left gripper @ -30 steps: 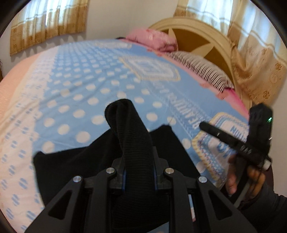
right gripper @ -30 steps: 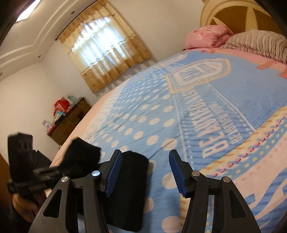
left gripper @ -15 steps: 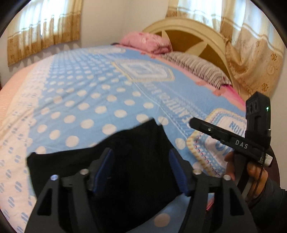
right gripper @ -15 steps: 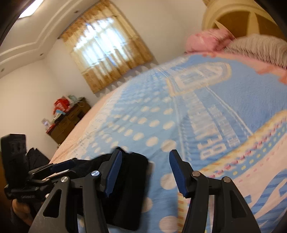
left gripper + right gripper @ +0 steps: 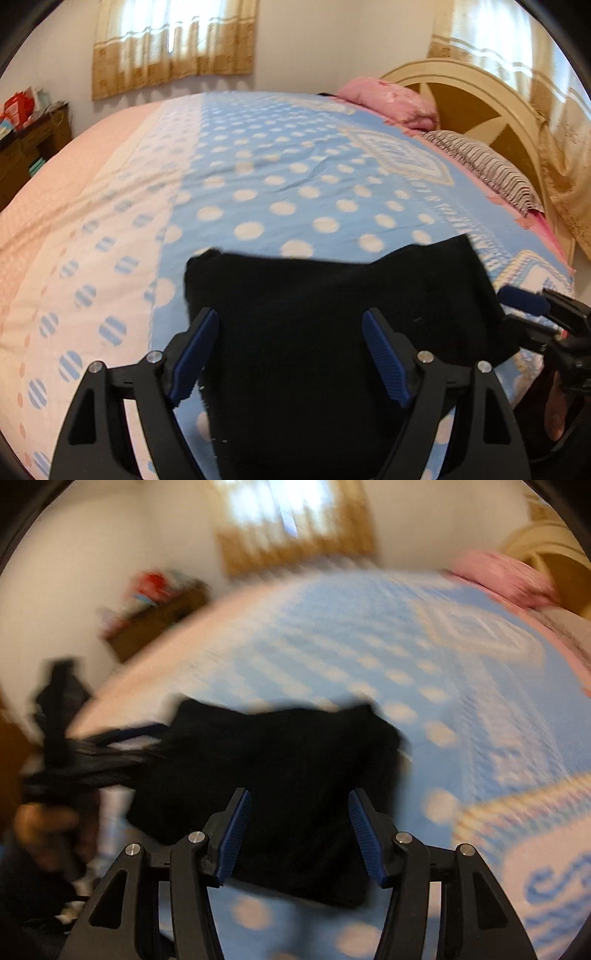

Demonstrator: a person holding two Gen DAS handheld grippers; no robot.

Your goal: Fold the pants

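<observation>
Black pants lie folded on the dotted bedspread, low in both frames. The left gripper has just been opening wide, pads clear of the cloth (likely letting the fold settle); the right gripper hovers half-open, holding nothing.

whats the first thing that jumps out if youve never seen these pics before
The folded black knit pants stand out first, a dark block on the near part of the light blue bedspread with white polka dots. Next come the left gripper and right gripper, both open above the pants and gripping nothing; the left jaws have just been opening. Far back, a crumpled pink pillow lies by the cream headboard.
</observation>
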